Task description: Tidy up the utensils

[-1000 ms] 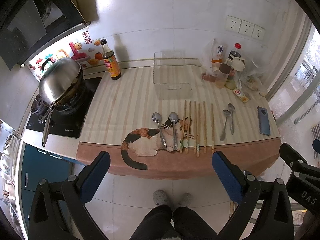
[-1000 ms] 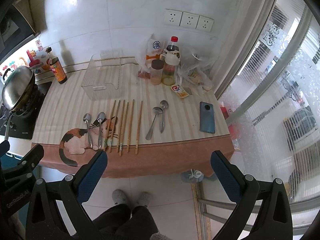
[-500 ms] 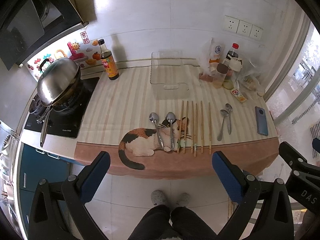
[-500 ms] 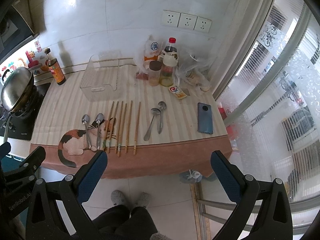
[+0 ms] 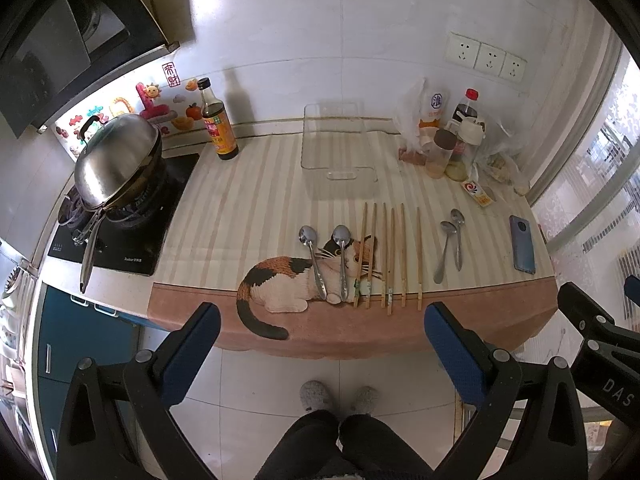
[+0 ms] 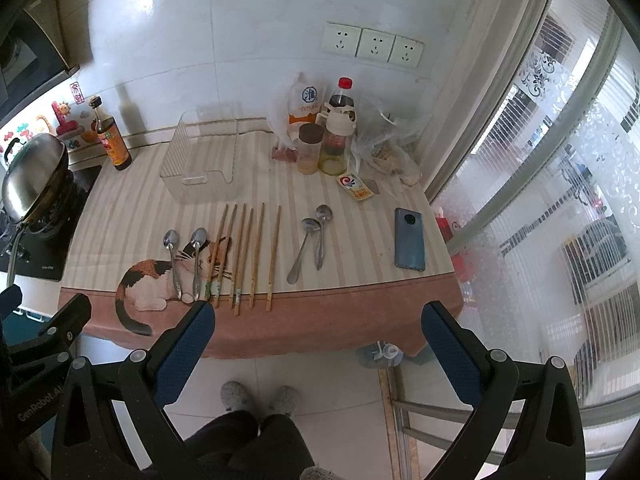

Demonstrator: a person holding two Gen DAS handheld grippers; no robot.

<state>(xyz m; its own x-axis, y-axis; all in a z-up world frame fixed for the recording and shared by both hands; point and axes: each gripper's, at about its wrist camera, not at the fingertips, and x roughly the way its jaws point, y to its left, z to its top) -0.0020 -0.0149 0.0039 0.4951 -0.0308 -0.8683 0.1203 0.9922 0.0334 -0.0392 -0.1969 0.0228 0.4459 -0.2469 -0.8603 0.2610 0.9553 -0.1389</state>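
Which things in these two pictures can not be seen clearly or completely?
- Lidded steel wok: cut by the left edge of the right wrist view.
- Contents of the crumpled clear plastic bag: blurred by plastic, both views.
- Print on the small red-and-white packet: too small.
- Person's upper body: outside both views, only grey slippers show.
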